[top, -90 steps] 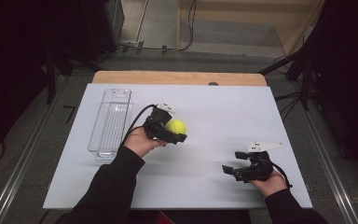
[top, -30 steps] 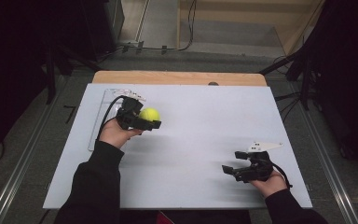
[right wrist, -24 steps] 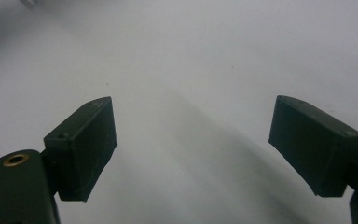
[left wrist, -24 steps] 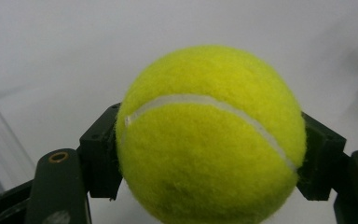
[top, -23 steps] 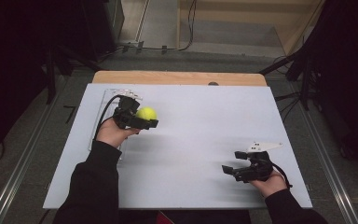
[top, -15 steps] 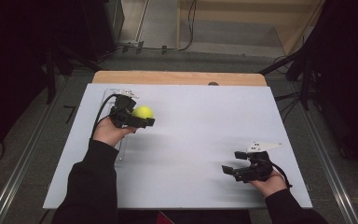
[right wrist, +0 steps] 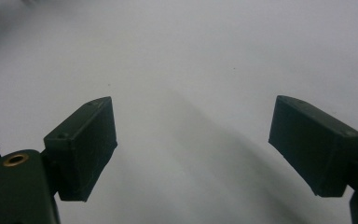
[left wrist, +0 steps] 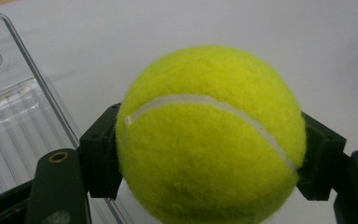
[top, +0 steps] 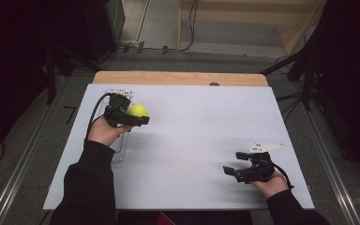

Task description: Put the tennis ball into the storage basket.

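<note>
White table (top: 187, 140) with a clear plastic tray (top: 120, 151) along its left side. Right tool (top: 236, 164), jaws spread and empty, near right. Left tool (top: 138, 118) pinches a yellow tennis ball (top: 137, 110) beside the tray's far end.

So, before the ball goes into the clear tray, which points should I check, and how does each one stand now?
1. Left gripper shut on the tennis ball: ok.
2. Both pads seated against the ball's sides: ok.
3. Ball above the clear tray: not ok, it hangs beside the tray's edge.
4. Tray interior free: cannot tell, hand covers part.
5. Right gripper open, far from the tray: ok.
</note>
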Motion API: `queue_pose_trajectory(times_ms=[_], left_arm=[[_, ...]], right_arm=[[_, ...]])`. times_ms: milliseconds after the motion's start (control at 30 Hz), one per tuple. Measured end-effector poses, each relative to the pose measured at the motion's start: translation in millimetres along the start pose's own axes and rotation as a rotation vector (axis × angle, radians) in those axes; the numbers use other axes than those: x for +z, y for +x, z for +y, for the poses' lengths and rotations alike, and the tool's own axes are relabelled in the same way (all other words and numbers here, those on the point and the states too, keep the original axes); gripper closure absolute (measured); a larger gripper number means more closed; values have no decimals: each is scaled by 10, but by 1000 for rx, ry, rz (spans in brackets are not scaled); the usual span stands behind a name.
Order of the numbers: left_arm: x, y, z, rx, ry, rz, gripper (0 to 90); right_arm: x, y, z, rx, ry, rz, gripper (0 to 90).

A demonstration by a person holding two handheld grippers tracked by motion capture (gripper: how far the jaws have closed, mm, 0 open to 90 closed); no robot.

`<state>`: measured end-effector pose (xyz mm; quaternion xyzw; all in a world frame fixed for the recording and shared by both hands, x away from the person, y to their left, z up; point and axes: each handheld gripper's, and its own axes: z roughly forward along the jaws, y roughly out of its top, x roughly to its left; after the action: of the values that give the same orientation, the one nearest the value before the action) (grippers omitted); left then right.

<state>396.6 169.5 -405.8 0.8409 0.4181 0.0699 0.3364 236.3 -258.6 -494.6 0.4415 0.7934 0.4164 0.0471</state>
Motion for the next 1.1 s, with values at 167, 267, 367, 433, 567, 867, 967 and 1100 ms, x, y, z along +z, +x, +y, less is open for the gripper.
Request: queue_pose_trajectory(times_ms=[167,267,367,433,567,867,967,1100], left_arm=[[-29,50,-12,-17,-7,1,267],[-53,91,-25,-26,-8,7,267],[-76,131,-39,-40,-16,14,266],[-94,156,-43,-41,-14,23,267],[-124,199,-52,-55,-19,39,266],[-201,312,-90,-83,-32,73,266],[-230,349,-103,-97,-37,84,267],[-277,401,-122,-111,-46,92,266]], right_arm=[[3,0,-1,-2,3,1,130],[5,-5,-1,-5,3,0,130],[4,-2,-1,-4,4,-1,130],[0,-4,1,0,0,1,130],[3,-5,2,5,-1,0,130],[2,-2,2,0,1,-1,130],[3,-4,1,-2,2,-1,130],[4,-1,3,0,0,-1,130]])
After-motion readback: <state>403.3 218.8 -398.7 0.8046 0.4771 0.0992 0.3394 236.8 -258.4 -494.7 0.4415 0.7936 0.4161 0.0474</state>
